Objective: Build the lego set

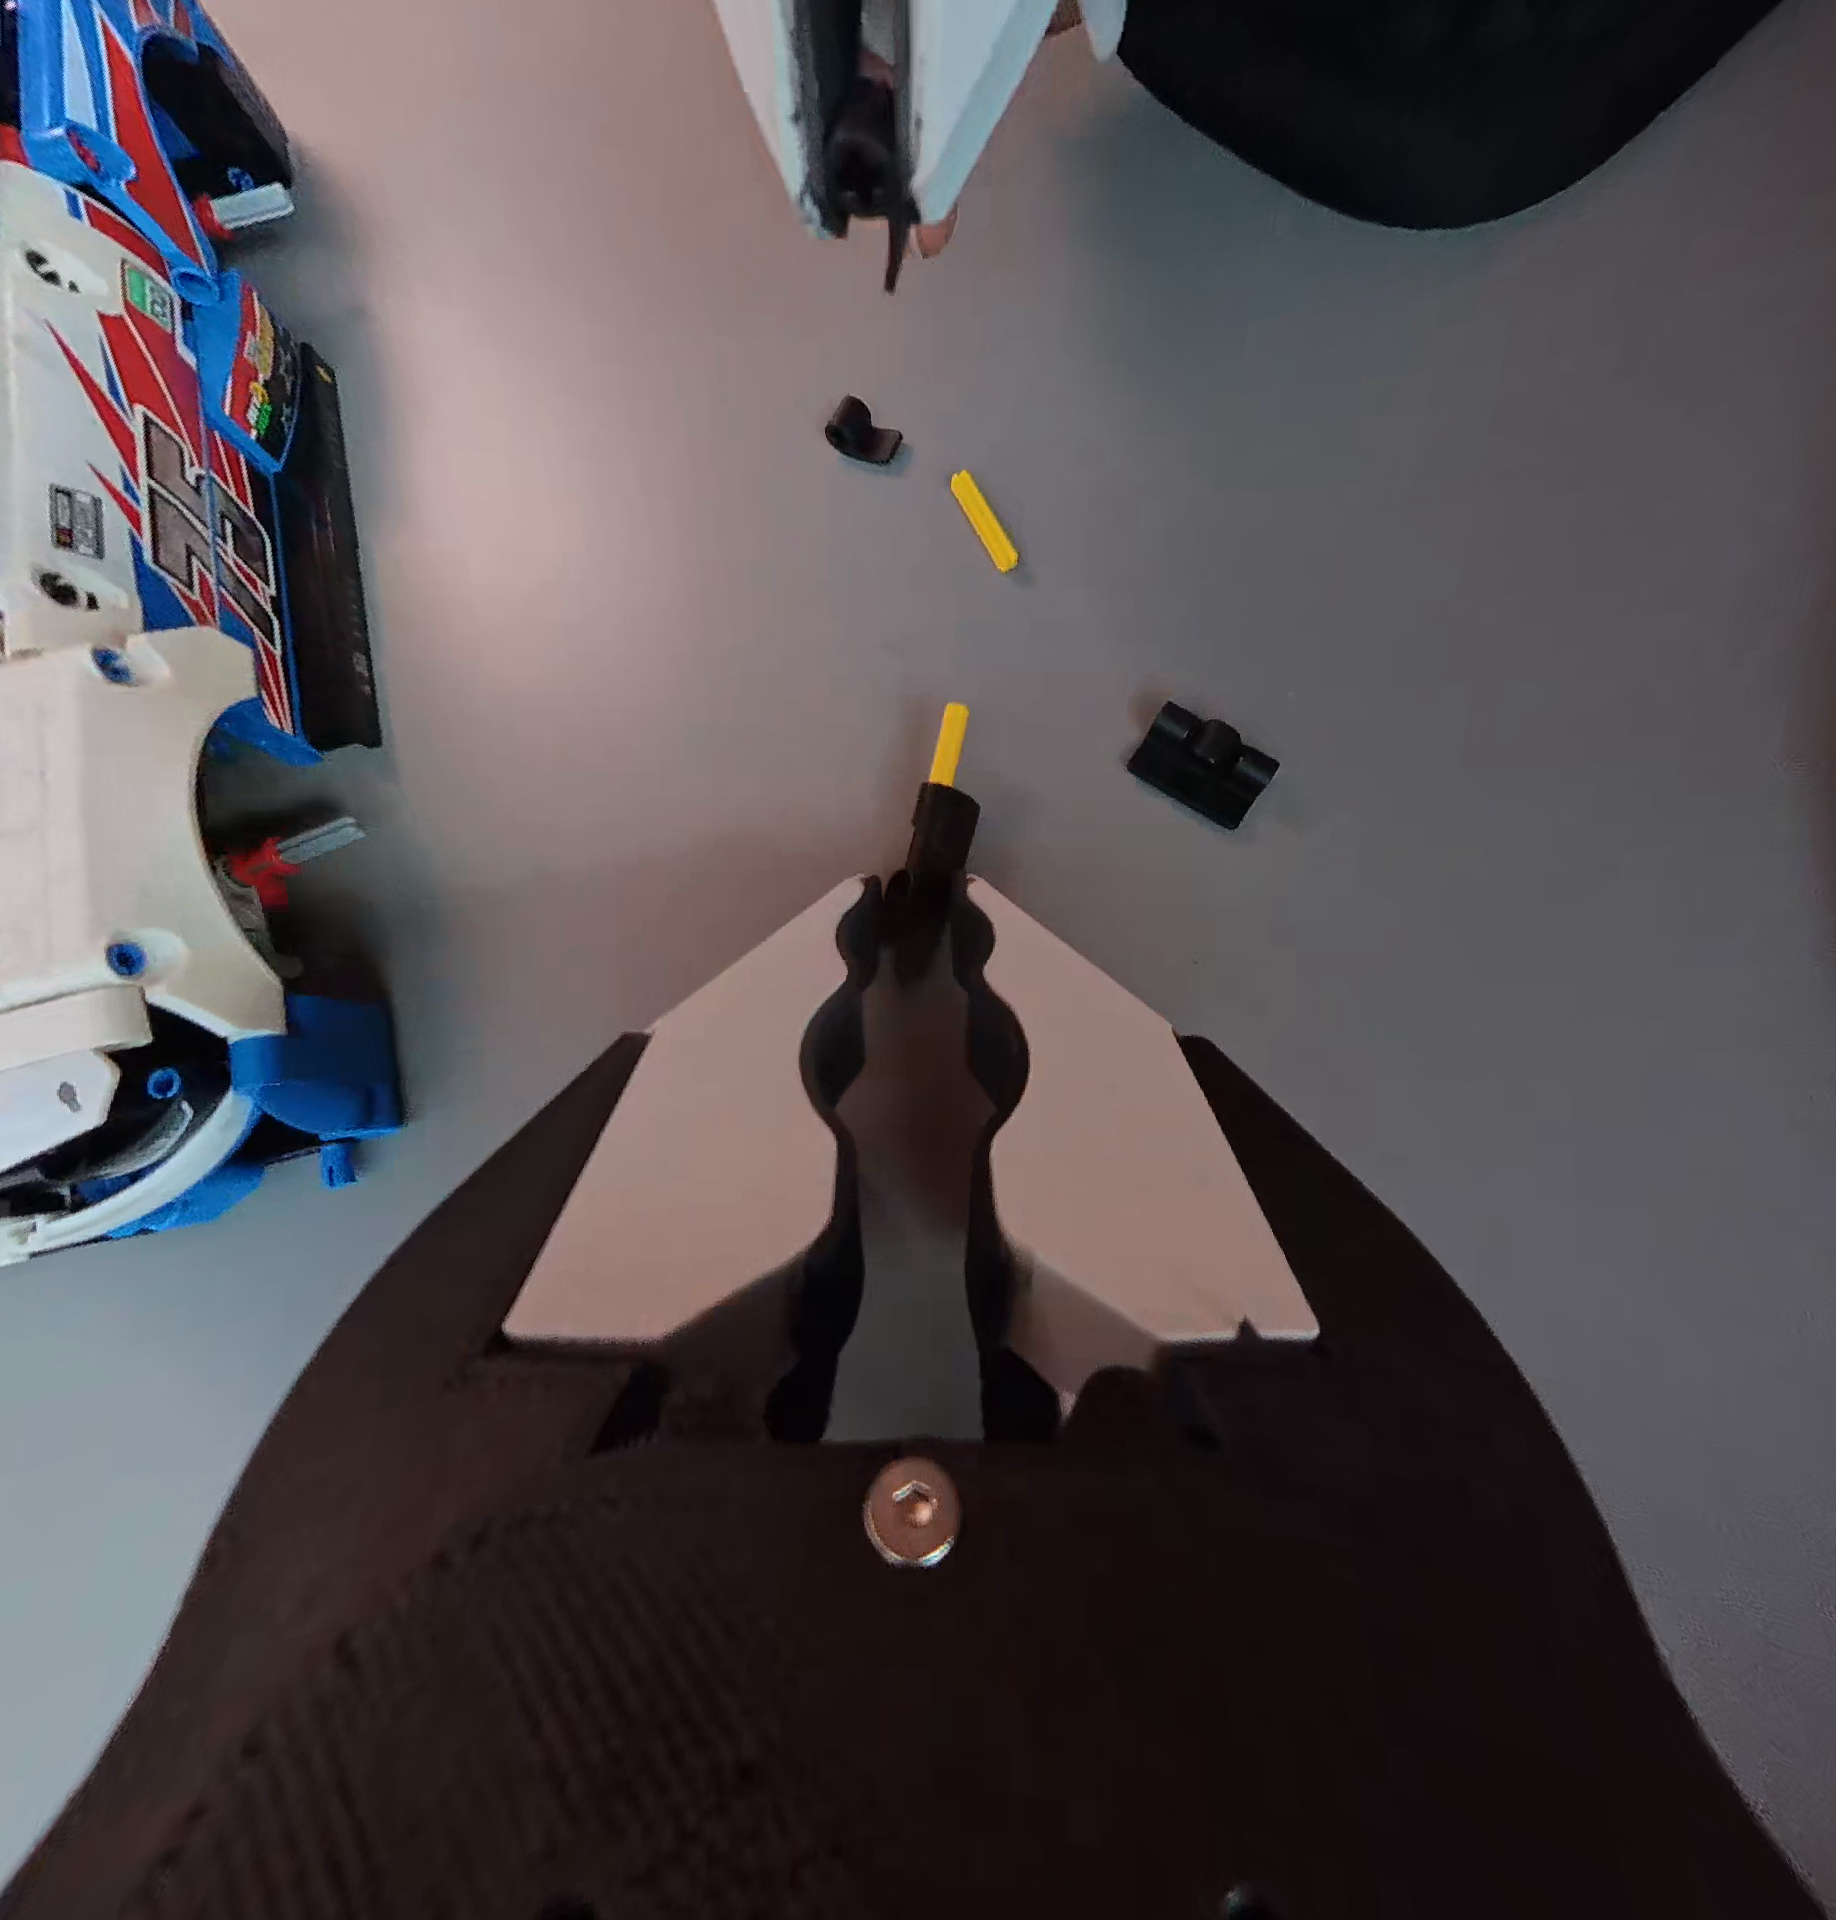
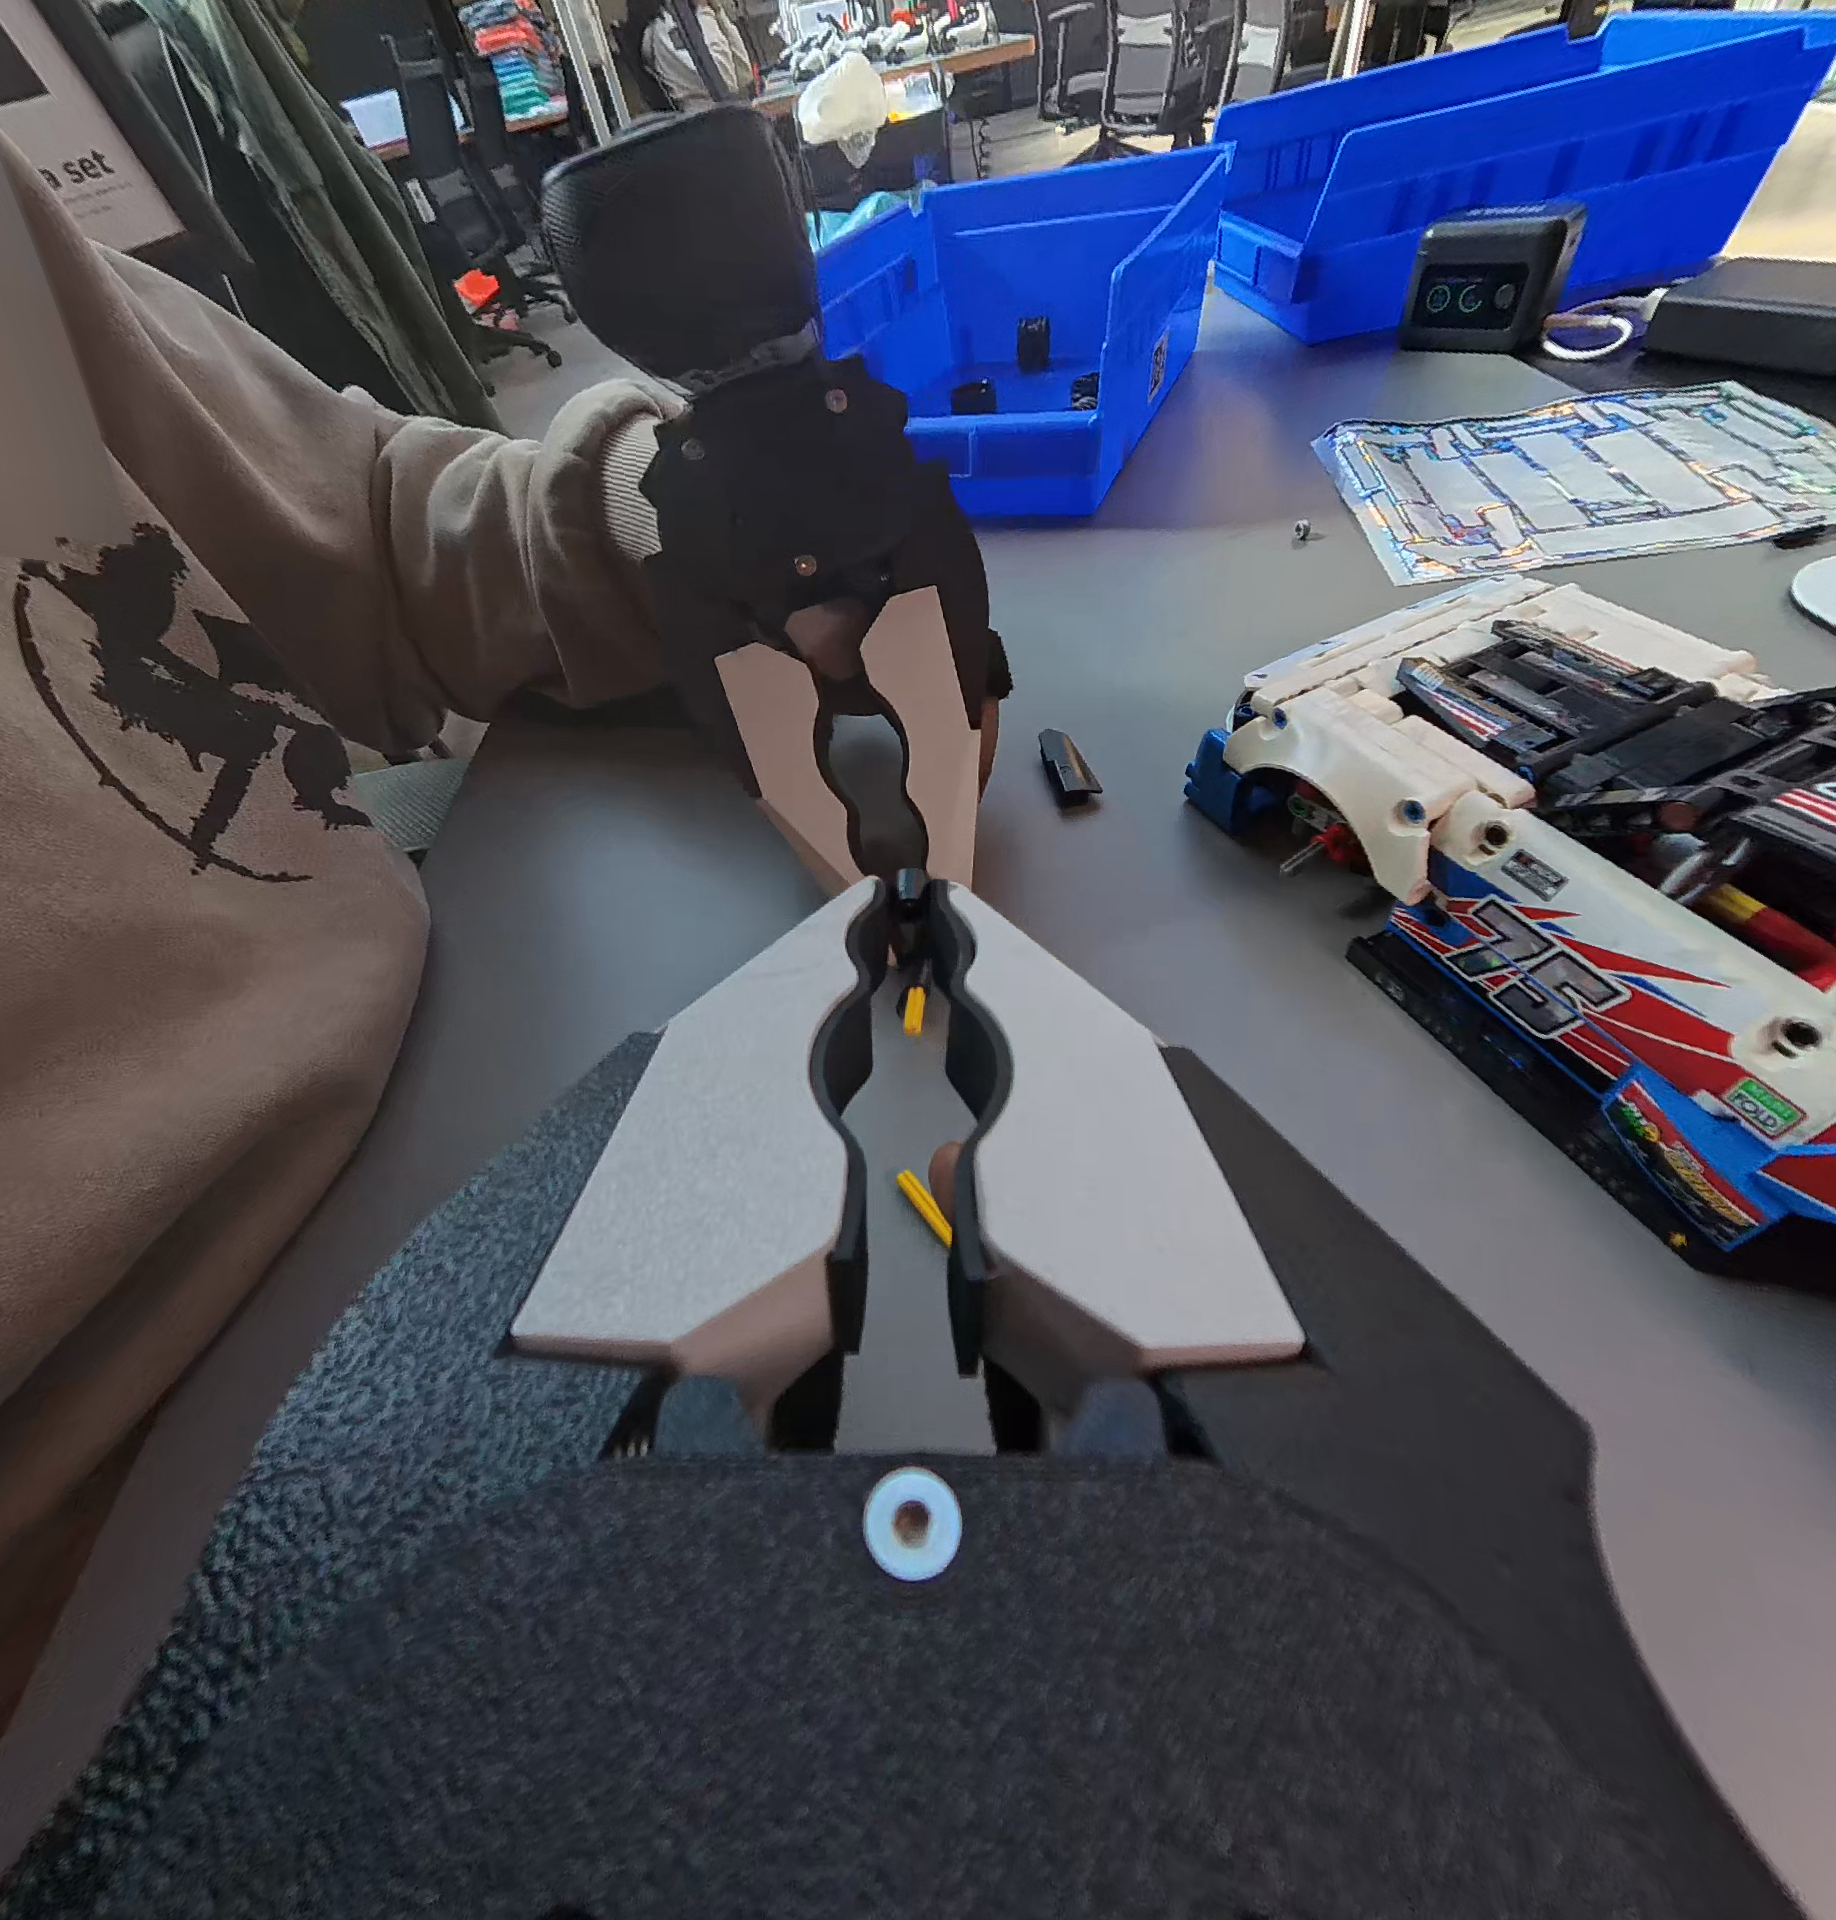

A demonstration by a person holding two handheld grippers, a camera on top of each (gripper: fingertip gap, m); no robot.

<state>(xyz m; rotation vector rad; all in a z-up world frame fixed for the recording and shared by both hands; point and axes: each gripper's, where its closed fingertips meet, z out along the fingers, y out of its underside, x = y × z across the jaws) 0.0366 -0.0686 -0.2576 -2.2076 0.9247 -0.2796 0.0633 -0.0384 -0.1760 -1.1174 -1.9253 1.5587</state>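
Left wrist view: the left gripper (image 1: 919,894) pinches a black connector (image 1: 940,831) with a yellow axle (image 1: 948,743) poking out. Beyond lie a loose yellow axle (image 1: 983,520), a black clip (image 1: 860,429) and a black plate (image 1: 1202,762) on the grey surface (image 1: 1516,623). Farther off, the right gripper (image 1: 872,223) nips a black piece (image 2: 909,894). The lego car (image 1: 114,623) sits left.

Worktop (image 1: 1413,520) matt grey, smooth. Yellow axle (image 1: 983,520) glossy plastic. Lego car (image 2: 1579,935) glossy plastic with printed stickers. Blue bins (image 2: 1018,312) smooth plastic. Sleeve (image 2: 426,540) beige cloth. Right gripper (image 2: 909,899) body rough textured black plastic, steel screw (image 1: 912,1512).
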